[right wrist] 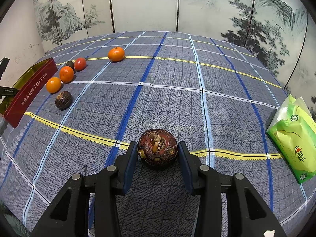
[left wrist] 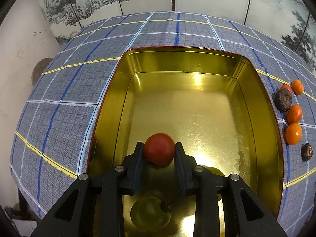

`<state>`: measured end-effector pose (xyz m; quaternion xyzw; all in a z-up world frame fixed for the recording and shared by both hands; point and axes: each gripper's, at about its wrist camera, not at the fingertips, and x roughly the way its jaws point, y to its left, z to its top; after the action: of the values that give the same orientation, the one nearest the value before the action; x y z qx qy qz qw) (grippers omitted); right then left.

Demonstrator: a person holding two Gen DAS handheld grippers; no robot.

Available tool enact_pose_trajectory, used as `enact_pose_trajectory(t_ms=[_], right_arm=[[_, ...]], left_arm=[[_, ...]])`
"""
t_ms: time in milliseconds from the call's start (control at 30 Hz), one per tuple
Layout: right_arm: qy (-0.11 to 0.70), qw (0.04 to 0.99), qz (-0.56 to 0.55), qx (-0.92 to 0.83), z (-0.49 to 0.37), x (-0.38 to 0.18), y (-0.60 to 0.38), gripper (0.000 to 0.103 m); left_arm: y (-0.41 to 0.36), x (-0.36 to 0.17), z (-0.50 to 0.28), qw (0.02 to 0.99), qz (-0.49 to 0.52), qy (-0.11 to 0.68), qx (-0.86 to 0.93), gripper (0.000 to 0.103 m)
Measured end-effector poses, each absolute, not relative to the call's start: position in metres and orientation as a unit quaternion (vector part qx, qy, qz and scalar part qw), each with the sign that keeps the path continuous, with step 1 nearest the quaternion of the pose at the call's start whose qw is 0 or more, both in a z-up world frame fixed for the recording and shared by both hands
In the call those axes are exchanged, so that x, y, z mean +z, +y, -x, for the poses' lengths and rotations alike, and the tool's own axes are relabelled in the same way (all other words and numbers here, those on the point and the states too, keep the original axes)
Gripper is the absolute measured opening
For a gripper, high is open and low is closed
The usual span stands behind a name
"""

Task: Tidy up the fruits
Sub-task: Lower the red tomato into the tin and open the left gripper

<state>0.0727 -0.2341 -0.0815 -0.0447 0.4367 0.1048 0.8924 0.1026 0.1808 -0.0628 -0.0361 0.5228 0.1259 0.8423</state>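
Observation:
My left gripper [left wrist: 159,148] is shut on a red tomato [left wrist: 159,148] and holds it over the open gold tin [left wrist: 264,106]. A green tomato [left wrist: 150,213] lies in the tin below the fingers; another green fruit [left wrist: 216,171] is partly hidden behind the right finger. My right gripper [right wrist: 158,149] has its pads against both sides of a dark brown water chestnut [right wrist: 158,148] resting on the checked tablecloth [right wrist: 227,83]. Tangerines [right wrist: 66,74], a red tomato [right wrist: 80,63] and another water chestnut [right wrist: 63,100] lie beside the tin's red side [right wrist: 31,92].
A lone tangerine [right wrist: 116,54] lies farther back on the cloth. A green tissue pack [right wrist: 294,136] sits at the right table edge. A painted folding screen [right wrist: 148,4] stands behind the table. Loose fruits also show right of the tin [left wrist: 293,114].

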Motion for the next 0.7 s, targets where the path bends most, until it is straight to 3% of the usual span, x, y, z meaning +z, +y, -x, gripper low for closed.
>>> enact_pose_trajectory(t_ms=[433, 700], right_arm=[[0.442, 0.891, 0.041, 0.094, -0.075, -0.082, -0.233, 0.038], [0.447, 0.890, 0.036, 0.079, -0.076, -0.081, -0.230, 0.038]], left_arm=[[0.176, -0.056, -0.095, 0.850, 0.030, 0.511, 0.123, 0.035], [0.166, -0.041, -0.080, 0.867, 0.032, 0.485, 0.115, 0.047]])
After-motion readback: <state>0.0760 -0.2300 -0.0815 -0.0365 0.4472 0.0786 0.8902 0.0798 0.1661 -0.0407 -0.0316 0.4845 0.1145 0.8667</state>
